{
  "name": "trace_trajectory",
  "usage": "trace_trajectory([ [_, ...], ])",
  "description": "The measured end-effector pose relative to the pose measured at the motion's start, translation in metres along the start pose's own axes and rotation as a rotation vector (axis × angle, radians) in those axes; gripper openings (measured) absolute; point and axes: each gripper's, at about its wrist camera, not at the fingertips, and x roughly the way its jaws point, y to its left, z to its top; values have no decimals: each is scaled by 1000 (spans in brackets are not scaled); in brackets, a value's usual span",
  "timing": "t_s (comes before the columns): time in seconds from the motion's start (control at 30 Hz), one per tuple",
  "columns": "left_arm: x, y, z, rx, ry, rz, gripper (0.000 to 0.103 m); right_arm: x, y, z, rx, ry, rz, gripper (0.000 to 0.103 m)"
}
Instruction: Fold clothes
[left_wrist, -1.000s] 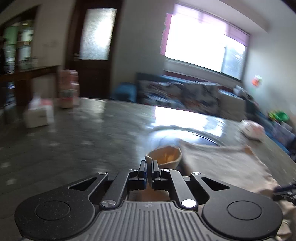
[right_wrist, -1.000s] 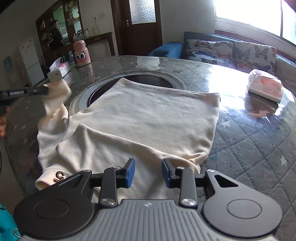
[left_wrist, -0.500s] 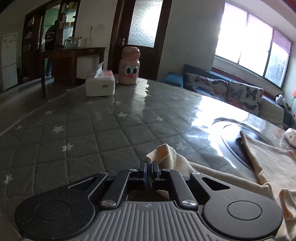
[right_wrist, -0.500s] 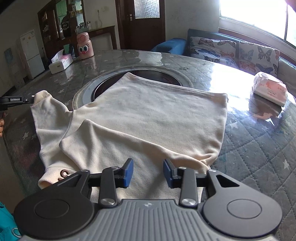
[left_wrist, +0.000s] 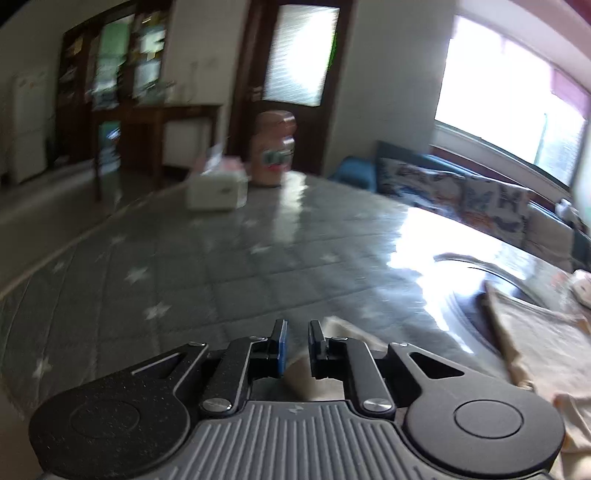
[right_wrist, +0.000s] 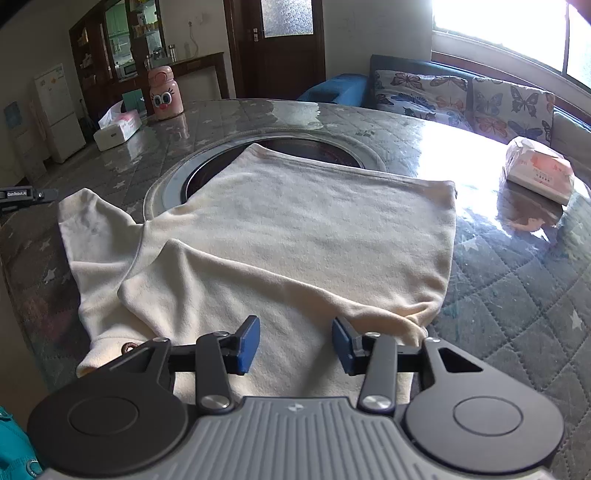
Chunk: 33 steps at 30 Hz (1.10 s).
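Note:
A cream long-sleeved top (right_wrist: 295, 229) lies spread on the round table (right_wrist: 517, 288); it also shows in the left wrist view (left_wrist: 532, 339). One sleeve (right_wrist: 236, 280) is folded across its body. The other sleeve (right_wrist: 92, 225) lies stretched out to the left. My left gripper (left_wrist: 297, 332) is open a little, just above that sleeve's cuff (left_wrist: 343, 326), and holds nothing; its tip shows at the left edge of the right wrist view (right_wrist: 33, 194). My right gripper (right_wrist: 295, 336) is open and empty over the near part of the top.
A tissue box (right_wrist: 118, 127) and a pink cartoon bottle (right_wrist: 165, 92) stand at the table's far left. A tissue pack (right_wrist: 539, 173) lies at the right. A dark round inset (right_wrist: 306, 146) sits in the table's middle, under the top. A sofa (right_wrist: 461, 96) stands behind.
My left gripper has opened and let go of the sleeve cuff, which now lies flat on the table. My right gripper has opened wider and stayed in place.

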Motion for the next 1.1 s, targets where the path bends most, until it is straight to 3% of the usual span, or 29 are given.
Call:
trace_trajectory([
  [0.13,7,-23,-2,36,30,-105,14,2,1,-1,2,-1,5,50],
  [0.3,24,-48,-9,86,86,-154,14,3,1,-2,6,-2,8,51],
  [0.47,37,-52,-14,111,120,-130,14,2,0,-3,9,-1,7,53],
  [0.6,35,-43,-15,121,101,-89,14,3,0,-3,8,0,7,54],
  [0.83,36,-21,-8,77,94,-21,15,3,0,-3,6,-3,7,56],
  [0.97,23,-26,-3,70,79,-58,16,1,1,-2,2,-9,3,56],
  [1.1,14,-49,-5,105,82,-150,26,0,1,-2,1,-13,2,56],
])
